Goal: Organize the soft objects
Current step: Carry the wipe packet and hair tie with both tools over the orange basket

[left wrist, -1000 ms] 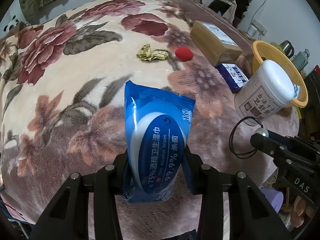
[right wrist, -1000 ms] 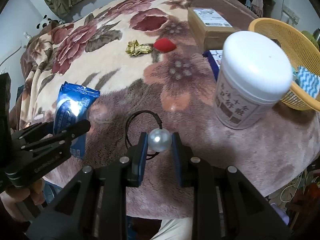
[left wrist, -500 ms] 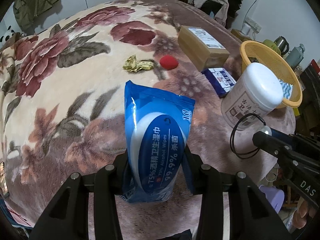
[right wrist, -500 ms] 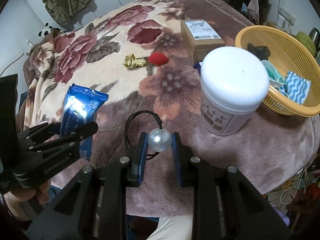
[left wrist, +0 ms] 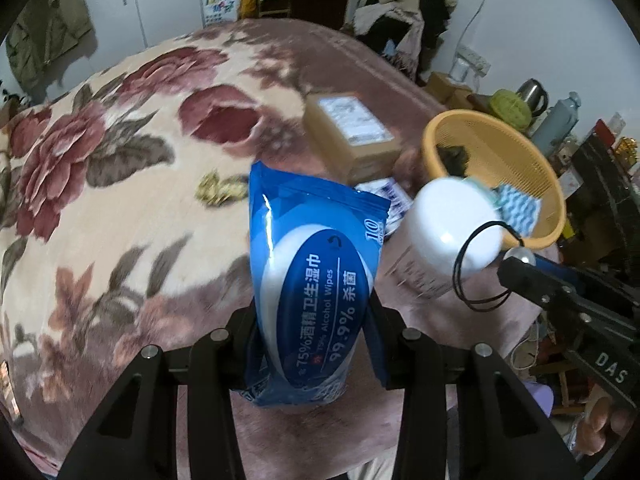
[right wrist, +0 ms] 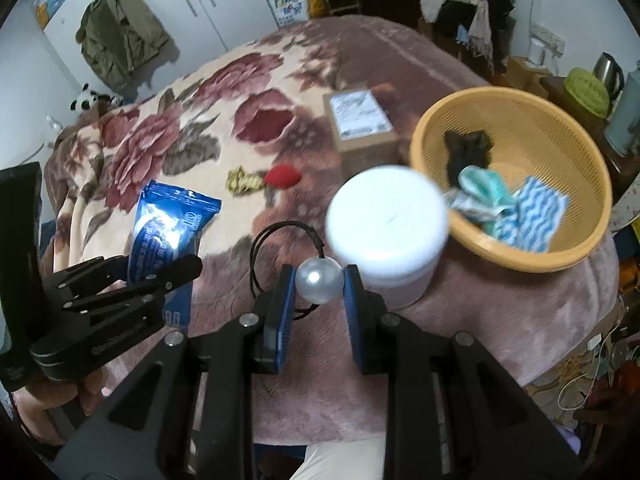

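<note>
Left wrist view: the left gripper [left wrist: 316,320] clamps a blue alcohol-wipes pack [left wrist: 316,296] upright above the floral blanket [left wrist: 120,216]. The right gripper [right wrist: 319,280] pinches a pearl bead on a black elastic hair tie [right wrist: 319,280]. Beyond stands a white lidded tub [right wrist: 386,216], then a yellow mesh basket [right wrist: 580,168] holding cloths, beside a cardboard box [right wrist: 362,120].

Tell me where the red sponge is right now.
In the right wrist view, the red sponge lies on the floral blanket, just right of the crumpled gold wrapper and left of the cardboard box. The wipes pack hides it in the left view.
</note>
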`<state>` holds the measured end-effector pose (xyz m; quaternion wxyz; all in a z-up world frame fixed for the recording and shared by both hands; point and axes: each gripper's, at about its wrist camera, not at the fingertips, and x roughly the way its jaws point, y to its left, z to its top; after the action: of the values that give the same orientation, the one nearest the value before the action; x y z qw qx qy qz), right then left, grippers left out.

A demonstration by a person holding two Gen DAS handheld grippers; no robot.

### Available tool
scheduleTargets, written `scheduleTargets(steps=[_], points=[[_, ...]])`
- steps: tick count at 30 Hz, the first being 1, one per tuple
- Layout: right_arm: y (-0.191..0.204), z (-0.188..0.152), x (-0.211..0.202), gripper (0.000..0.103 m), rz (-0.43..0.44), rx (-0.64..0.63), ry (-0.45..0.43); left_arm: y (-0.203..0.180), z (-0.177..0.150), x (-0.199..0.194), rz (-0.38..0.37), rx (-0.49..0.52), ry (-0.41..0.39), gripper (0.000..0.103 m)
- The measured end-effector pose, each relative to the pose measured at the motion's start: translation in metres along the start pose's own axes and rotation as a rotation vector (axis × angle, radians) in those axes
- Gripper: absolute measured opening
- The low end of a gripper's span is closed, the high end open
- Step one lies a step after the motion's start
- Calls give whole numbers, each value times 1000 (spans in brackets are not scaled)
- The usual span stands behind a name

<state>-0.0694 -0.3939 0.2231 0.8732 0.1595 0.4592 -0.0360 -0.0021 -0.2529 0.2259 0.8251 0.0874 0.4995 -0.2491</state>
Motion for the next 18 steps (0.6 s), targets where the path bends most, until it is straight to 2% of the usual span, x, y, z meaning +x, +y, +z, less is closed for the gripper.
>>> scheduleTargets(steps=[10,18], points=[[-60,30,-30,25,-55,92,-72,-74,54,-3,-101,69,-25,44],[-112,50,-43,25,-123,165,-111,-137,85,13,-209,99,-25,44]])
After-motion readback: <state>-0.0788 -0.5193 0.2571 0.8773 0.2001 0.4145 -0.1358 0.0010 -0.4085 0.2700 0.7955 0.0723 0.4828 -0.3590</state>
